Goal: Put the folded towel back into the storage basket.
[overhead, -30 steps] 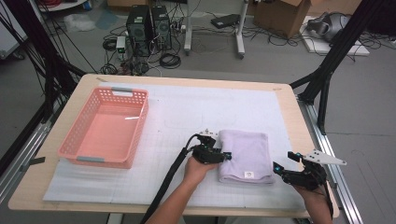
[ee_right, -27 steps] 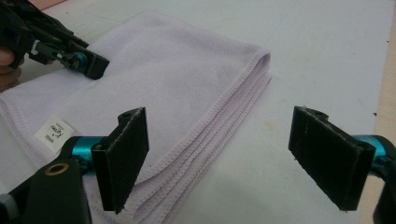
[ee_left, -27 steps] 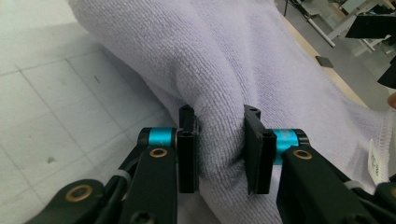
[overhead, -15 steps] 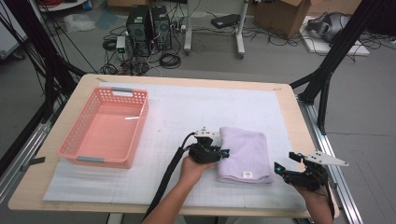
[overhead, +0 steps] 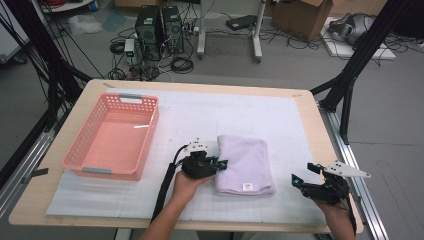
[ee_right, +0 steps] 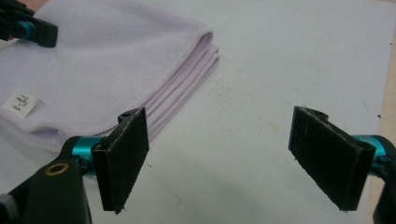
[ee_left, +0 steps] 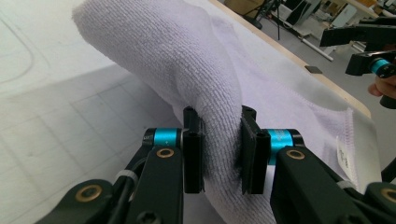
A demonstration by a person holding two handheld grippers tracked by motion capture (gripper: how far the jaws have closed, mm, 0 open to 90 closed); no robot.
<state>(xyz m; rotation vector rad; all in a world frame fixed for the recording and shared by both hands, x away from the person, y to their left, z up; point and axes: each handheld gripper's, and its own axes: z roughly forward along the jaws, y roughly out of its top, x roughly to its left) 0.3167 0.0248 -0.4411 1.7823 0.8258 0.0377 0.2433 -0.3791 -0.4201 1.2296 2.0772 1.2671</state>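
**Left hand-held gripper pinches the folded towel's edge; right one waits wide apart**

At the far left of the surface, on the white mat, stands a pink basket of latticed plastic, well apart from the work.

Moving right, the person's left hand comes in from the bottom of the high view and holds the left hand-held gripper, its black cable trailing back toward the surface's near edge. This gripper meets the left edge of the folded lilac towel. In the left gripper view its jaws are clamped on a raised fold of the towel: the cloth is squeezed between the two black pads and bulges above them, lifted off the mat at that edge, while the rest lies flat.

The towel sits a little right of the mat's centre, nearer the person's side, folded into a rectangle with a small white label at its near end. The right gripper view shows its layered edges stacked neatly and the label on the top layer.

Farthest right, near the surface's right corner, the right hand-held gripper is well apart from the towel. Its jaws stand wide, with bare mat between them and nothing held.
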